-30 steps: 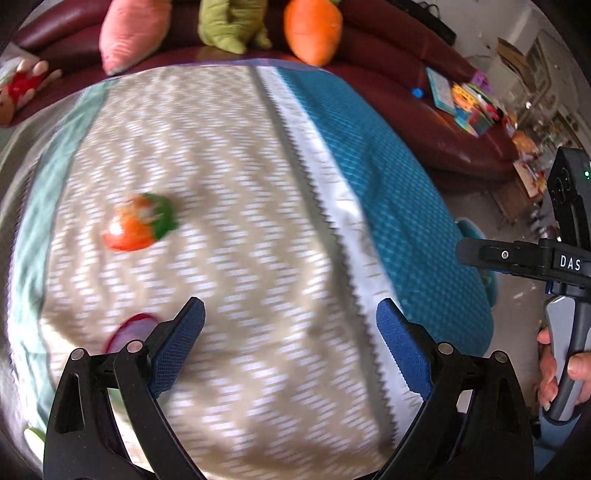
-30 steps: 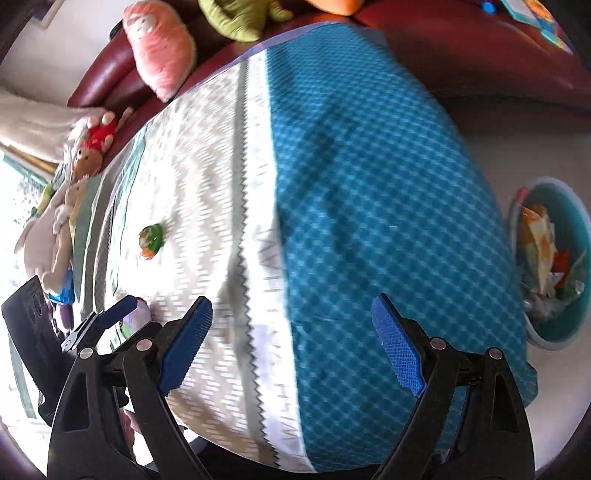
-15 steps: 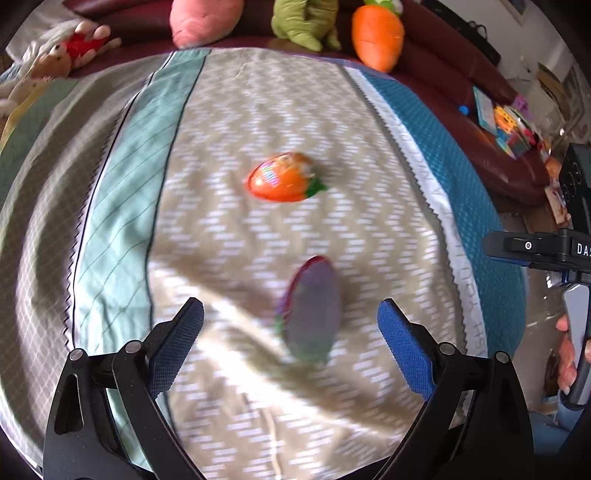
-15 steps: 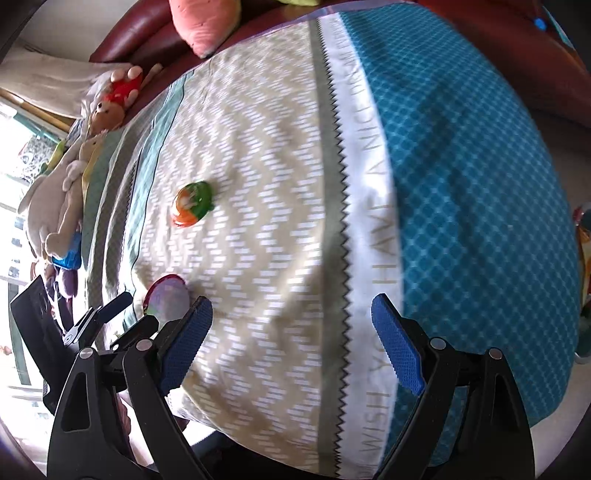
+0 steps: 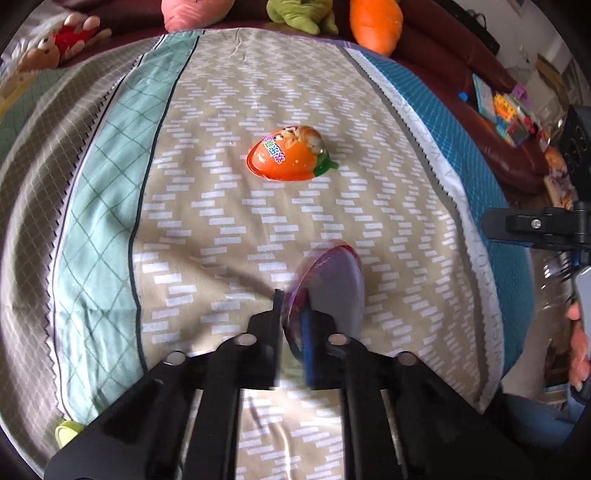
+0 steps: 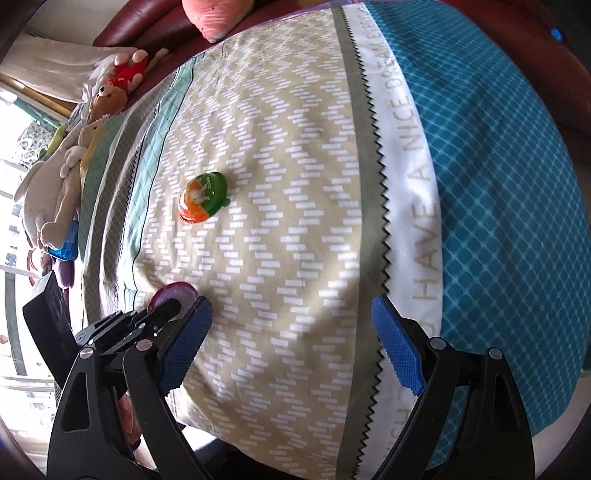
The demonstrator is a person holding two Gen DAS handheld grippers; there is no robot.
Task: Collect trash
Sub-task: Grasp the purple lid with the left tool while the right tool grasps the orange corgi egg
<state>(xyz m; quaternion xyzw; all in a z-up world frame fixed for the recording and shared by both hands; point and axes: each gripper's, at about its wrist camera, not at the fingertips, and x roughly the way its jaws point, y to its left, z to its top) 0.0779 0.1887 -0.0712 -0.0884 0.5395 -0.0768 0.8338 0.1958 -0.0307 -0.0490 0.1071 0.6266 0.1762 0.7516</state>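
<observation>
A purple egg-shaped plastic shell lies on the beige zigzag cloth. My left gripper points steeply down, its jaws closing with the shell's near rim pinched between the pads. An orange carrot-shaped wrapper with a green tip lies farther back on the cloth, untouched. In the right wrist view my right gripper hangs open over the cloth with nothing between its fingers. The left gripper and purple shell show at its lower left, and the orange wrapper lies beyond.
Plush toys line the dark red sofa behind the cloth, and books lie on it at the right. More stuffed animals and a blue toy sit past the left edge. A hand holds the right gripper.
The left gripper moved over the purple shell and its jaws went from wide open to pinched on its rim. The right gripper swung left, and the bin left its view.
</observation>
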